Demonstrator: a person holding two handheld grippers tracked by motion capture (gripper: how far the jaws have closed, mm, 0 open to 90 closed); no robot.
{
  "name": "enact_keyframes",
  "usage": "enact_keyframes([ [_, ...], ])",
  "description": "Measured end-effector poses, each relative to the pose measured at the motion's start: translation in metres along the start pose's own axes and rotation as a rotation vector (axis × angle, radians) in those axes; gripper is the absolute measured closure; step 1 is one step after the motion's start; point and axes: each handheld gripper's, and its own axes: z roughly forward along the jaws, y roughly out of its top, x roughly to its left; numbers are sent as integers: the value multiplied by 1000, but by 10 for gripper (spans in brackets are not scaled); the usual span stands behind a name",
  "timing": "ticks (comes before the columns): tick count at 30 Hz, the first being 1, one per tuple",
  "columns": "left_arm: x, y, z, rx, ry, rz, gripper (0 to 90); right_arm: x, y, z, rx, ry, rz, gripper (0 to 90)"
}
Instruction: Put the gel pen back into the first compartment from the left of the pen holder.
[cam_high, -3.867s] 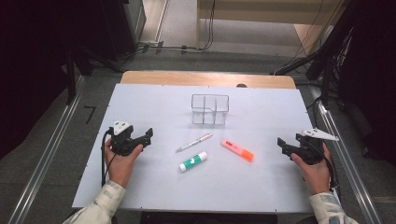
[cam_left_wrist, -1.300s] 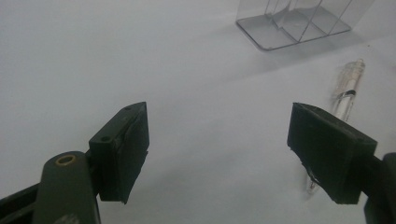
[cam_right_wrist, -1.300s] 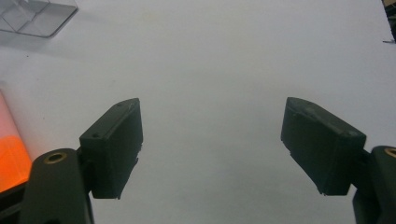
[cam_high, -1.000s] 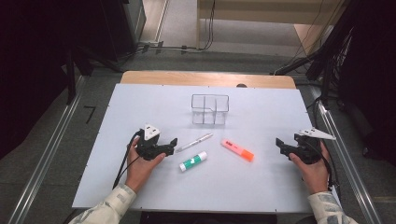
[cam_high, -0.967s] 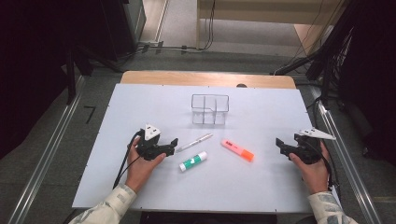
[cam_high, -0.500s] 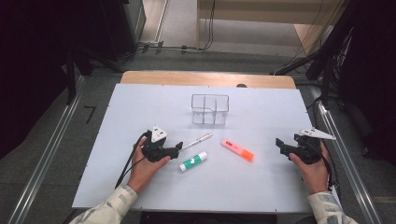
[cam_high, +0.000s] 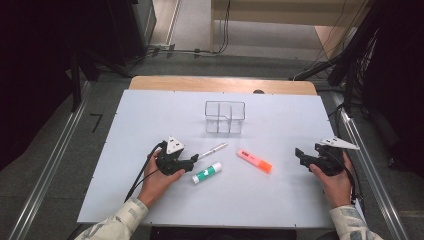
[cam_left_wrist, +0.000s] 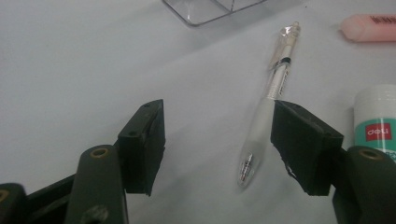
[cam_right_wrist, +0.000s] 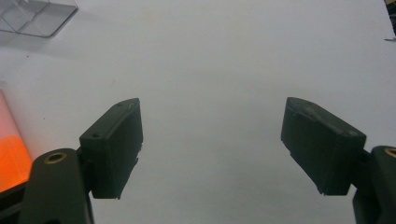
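Closing left tool (cam_left_wrist: 217, 144) straddles pen (cam_left_wrist: 267, 107), untouched.

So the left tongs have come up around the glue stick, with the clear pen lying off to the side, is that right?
Not quite. The left tongs have the clear pen between their jaws, which have just been closing but do not yet press on it. The glue stick is what lies off to the side. The left gripper view shows this.

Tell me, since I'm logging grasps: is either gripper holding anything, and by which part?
Nothing is held. The left gripper straddles the clear pen near its tip, jaws just closing, pads apart. The right gripper is open.
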Motion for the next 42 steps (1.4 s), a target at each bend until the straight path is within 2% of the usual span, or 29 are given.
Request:
enact_keyframes([
  [7,-3,0,1,5,-16,18,443,0,0,0,0,0,0,194],
  [10,-3,1,3,23,-34,22,488,0,0,0,0,0,-1,194],
  [18,-8,2,5,31,-50,56,547,0,0,0,4,0,-1,195],
  [21,-8,2,6,50,-61,65,574,0,0,1,4,2,-3,194],
  [30,-11,3,9,61,-65,87,648,1,0,1,6,-1,-5,195],
  [35,-12,4,10,68,-70,105,741,2,0,1,6,2,-10,195],
  [39,-14,5,12,67,-62,118,774,2,1,2,8,0,-10,195],
  [42,-14,6,13,66,-66,107,797,3,1,2,8,2,-10,195],
])
